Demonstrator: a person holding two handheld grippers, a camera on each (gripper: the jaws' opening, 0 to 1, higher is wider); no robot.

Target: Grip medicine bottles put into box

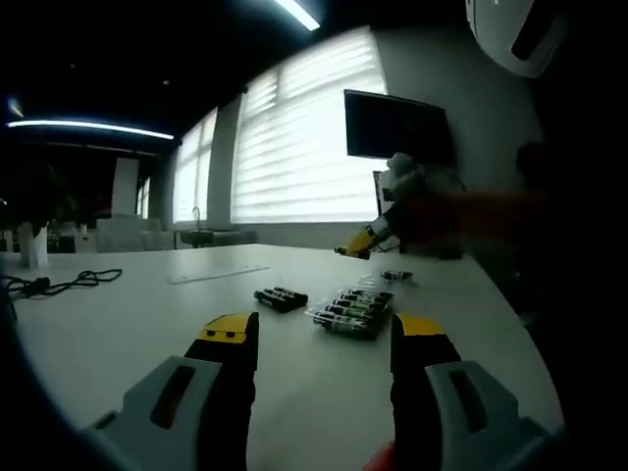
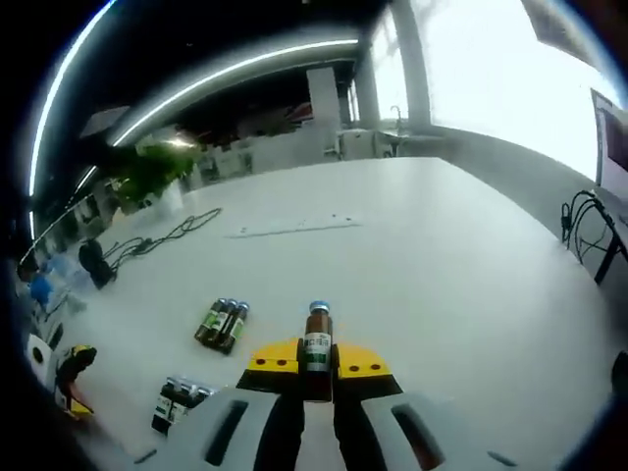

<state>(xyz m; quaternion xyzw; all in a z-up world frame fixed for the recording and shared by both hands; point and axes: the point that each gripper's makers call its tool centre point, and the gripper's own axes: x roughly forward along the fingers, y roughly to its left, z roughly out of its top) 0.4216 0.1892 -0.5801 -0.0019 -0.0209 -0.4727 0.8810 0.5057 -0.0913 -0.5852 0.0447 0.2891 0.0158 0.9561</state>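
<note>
The right tool point(image 2: 316, 365) pinches a small brown glass medicine bottle point(image 2: 317, 345) upright above the white worktop point(image 2: 442, 265). The left tool point(image 1: 324, 339) is spread before a clear plastic box point(image 1: 351, 312) holding dark bottles.

A white table point(image 1: 118, 314) spreads ahead of the gripper. Beyond it, tall windows with bright blinds point(image 1: 304, 147), a dark wall screen point(image 1: 395, 126), and ceiling light strips point(image 1: 88, 127) overhead.

Bare table point(image 2: 471, 265) all round; loose bottles point(image 2: 222, 324) and cable point(image 2: 162, 237) leftward
</note>
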